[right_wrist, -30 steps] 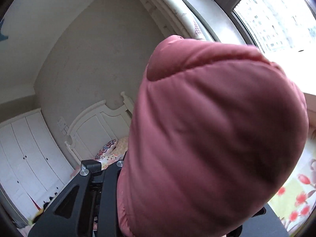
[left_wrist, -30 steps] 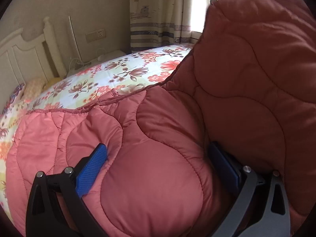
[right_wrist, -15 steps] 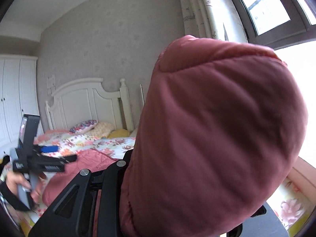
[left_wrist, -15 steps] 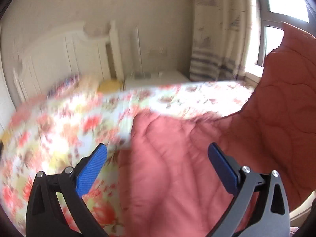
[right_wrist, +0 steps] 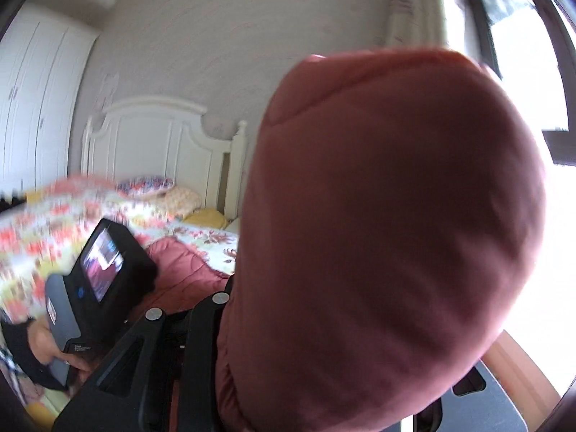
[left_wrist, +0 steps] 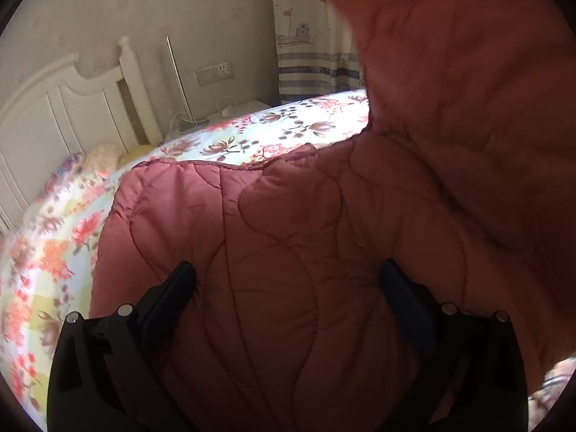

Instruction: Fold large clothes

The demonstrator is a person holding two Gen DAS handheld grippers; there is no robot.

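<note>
A pink quilted jacket (left_wrist: 324,252) lies spread on the floral bed sheet (left_wrist: 306,126), and one part of it is lifted high at the right. My left gripper (left_wrist: 288,273) hovers low over the lying part. Its jaws stand wide apart, with padded fabric bulging between them and no visible pinch. My right gripper (right_wrist: 324,342) is shut on a thick fold of the jacket (right_wrist: 396,216), which swells out of the jaws and hides the fingertips. In the right wrist view the left gripper's body (right_wrist: 104,270) shows at lower left, held by a hand (right_wrist: 43,345).
A white headboard (left_wrist: 54,118) with pillows closes the bed's far end. A nightstand (left_wrist: 234,108) with cables, a wall socket (left_wrist: 216,72) and a striped curtain (left_wrist: 309,36) stand behind. A white wardrobe (right_wrist: 32,100) is at left and a bright window (right_wrist: 522,54) at right.
My left gripper swung out over the bare floral sheet, then came back over the jacket. The right gripper rolled upright while carrying the raised fold, and the left gripper's body came closer in its view.
</note>
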